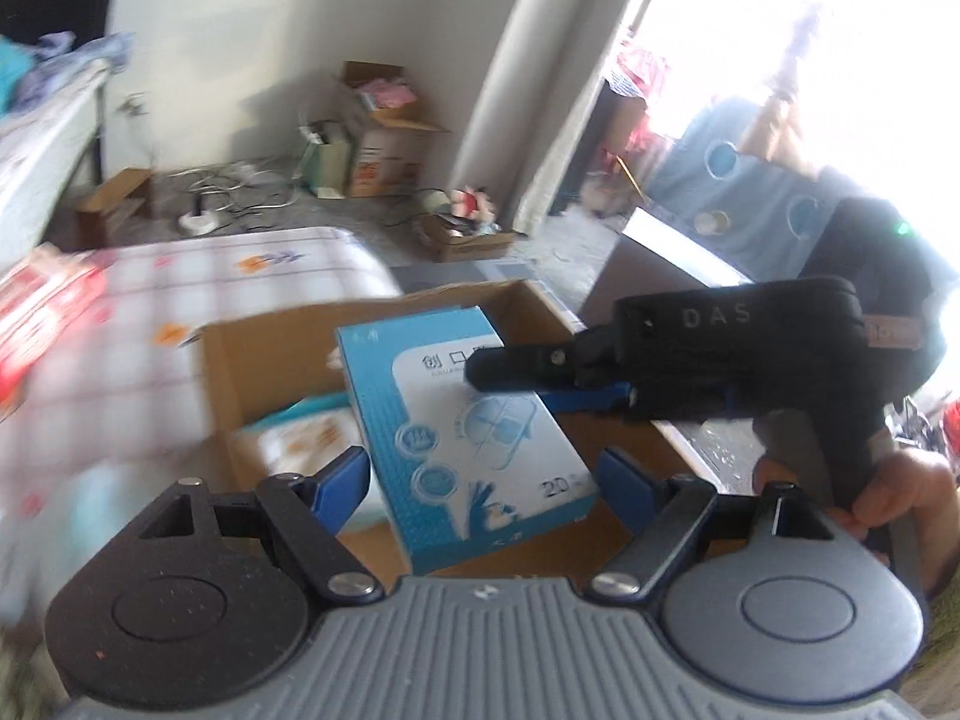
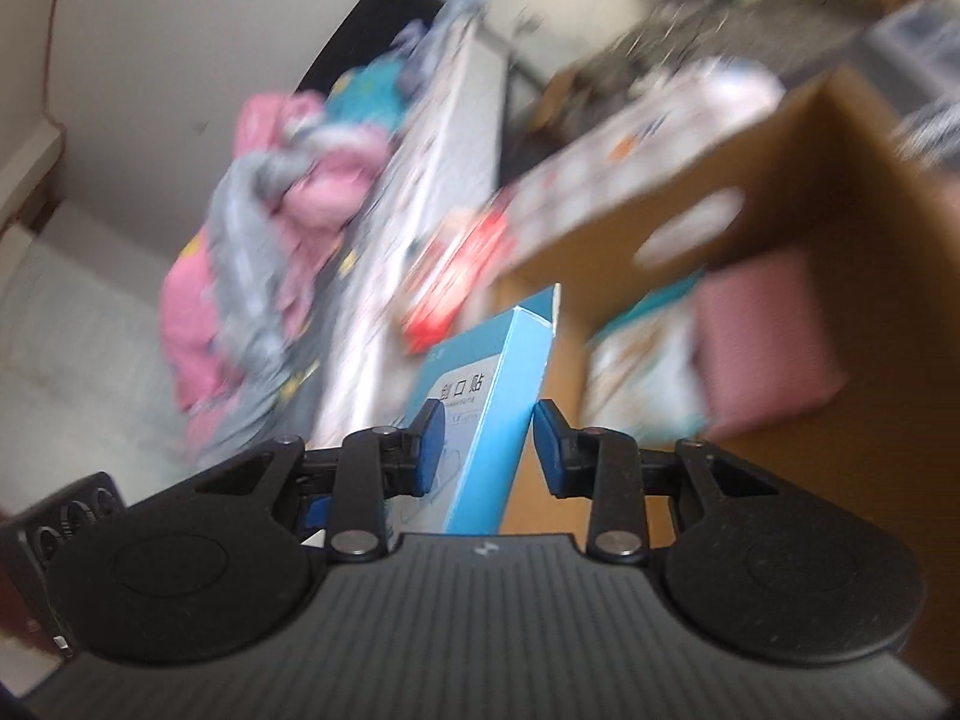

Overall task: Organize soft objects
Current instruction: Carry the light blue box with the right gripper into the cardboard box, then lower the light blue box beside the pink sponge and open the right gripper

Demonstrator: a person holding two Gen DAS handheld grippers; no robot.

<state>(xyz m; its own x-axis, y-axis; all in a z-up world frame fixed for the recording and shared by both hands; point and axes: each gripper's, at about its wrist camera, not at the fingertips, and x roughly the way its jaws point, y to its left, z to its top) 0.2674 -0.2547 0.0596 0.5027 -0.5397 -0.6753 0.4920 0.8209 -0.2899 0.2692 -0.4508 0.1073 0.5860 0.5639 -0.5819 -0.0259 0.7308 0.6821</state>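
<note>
A blue and white carton of plasters (image 1: 432, 408) hangs over an open cardboard box (image 1: 234, 372). My left gripper (image 1: 483, 471) spans the carton's width, a blue pad against each long side, so it is shut on it. My right gripper (image 1: 477, 369) comes in from the right and pinches the carton's far end. In the right wrist view the carton (image 2: 510, 348) stands edge-on between the pads of the right gripper (image 2: 489, 426), which is shut on its thin sides. A white and teal soft pack (image 1: 300, 438) lies inside the cardboard box, beside a pink block (image 2: 768, 348).
A bed with a checked sheet (image 1: 252, 282) lies to the left, a red pack (image 1: 42, 312) on it. Pink and grey clothes (image 2: 270, 228) are heaped further along. Small boxes (image 1: 384, 138) and cables litter the floor behind. A hand (image 1: 900, 498) holds the right gripper's handle.
</note>
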